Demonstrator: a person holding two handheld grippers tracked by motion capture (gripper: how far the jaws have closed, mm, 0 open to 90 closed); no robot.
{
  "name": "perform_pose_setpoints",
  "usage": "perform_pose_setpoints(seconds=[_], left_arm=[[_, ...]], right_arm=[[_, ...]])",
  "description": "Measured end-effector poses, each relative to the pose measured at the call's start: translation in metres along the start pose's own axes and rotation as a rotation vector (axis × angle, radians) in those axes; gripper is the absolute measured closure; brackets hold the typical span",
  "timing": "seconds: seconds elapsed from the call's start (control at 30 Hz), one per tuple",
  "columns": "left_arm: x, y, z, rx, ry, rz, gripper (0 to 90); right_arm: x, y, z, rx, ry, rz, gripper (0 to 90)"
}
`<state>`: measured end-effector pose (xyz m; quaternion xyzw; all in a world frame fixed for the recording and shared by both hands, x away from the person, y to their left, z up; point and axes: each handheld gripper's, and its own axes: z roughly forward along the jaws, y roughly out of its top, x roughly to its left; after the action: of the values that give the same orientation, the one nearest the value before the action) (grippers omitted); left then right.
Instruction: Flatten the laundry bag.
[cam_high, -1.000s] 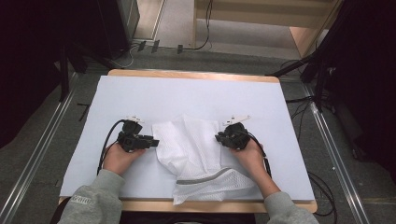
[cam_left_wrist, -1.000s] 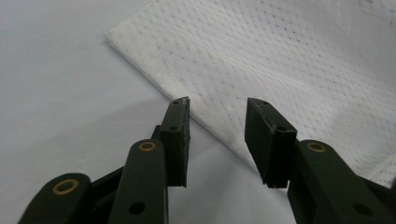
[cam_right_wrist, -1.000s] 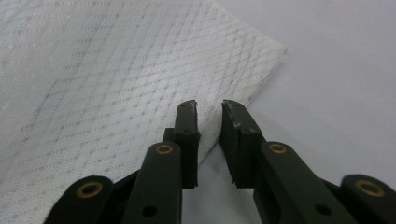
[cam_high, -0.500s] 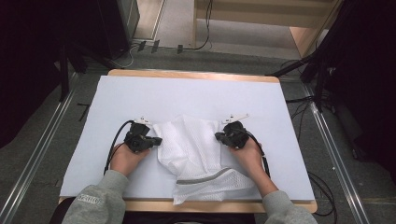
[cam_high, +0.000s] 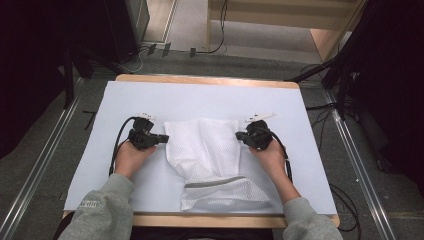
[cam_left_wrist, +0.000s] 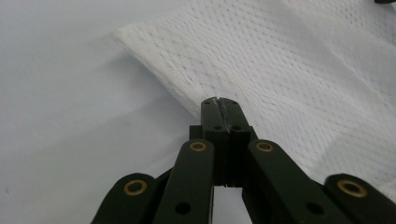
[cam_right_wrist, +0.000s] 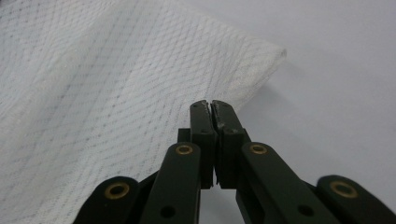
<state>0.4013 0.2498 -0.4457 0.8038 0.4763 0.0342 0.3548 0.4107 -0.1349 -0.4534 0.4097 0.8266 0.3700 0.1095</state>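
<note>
While the white mesh garment lies partly folded at the middle of the counter, more folding looks left to do. Left tool and right tool sit at its opposite side edges, jaws closed; whether they pinch cloth I cannot tell. Both hands rest low, pointing inward
</note>
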Motion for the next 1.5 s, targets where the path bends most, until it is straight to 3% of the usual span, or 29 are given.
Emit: perform_pose_setpoints(seconds=[0.17, 0.3, 0.43, 0.53, 0.6, 0.83, 1.03, 1.3, 1.4, 1.5], left_arm=[[0.014, 0.019, 0.007, -0.033, -0.003, -0.013, 90.0], [0.022, 0.024, 0.016, -0.042, 0.008, -0.029, 90.0], [0.022, 0.025, 0.016, -0.039, -0.026, -0.055, 89.6], [0.017, 0.025, 0.007, -0.042, -0.057, -0.058, 82.5], [0.010, 0.023, 0.000, -0.032, -0.065, -0.036, 79.1], [-0.018, 0.006, -0.020, -0.011, -0.091, -0.003, 67.7], [-0.038, -0.007, -0.028, -0.007, -0.116, 0.018, 61.4], [-0.054, -0.014, -0.015, 0.006, -0.132, 0.078, 47.6], [-0.056, -0.014, -0.004, 0.031, -0.113, 0.096, 50.1], [-0.055, -0.014, 0.005, 0.059, -0.088, 0.116, 61.6]], right_arm=[[-0.011, 0.012, 0.007, -0.015, -0.022, 0.001, 90.0], [-0.019, 0.016, 0.011, -0.018, -0.100, 0.003, 90.0], [-0.026, 0.011, 0.017, -0.014, -0.071, 0.053, 87.3], [-0.022, 0.011, 0.011, -0.039, -0.049, 0.057, 82.1], [-0.017, 0.010, 0.004, -0.051, -0.024, 0.049, 78.2], [0.008, -0.008, -0.020, -0.044, 0.007, 0.001, 71.1], [0.020, -0.025, -0.030, -0.034, 0.024, 0.007, 67.8], [0.028, -0.040, -0.022, 0.032, 0.053, 0.051, 55.2], [0.032, -0.041, -0.017, 0.050, 0.057, 0.042, 54.9], [0.035, -0.040, -0.012, 0.064, 0.037, 0.013, 63.8]])
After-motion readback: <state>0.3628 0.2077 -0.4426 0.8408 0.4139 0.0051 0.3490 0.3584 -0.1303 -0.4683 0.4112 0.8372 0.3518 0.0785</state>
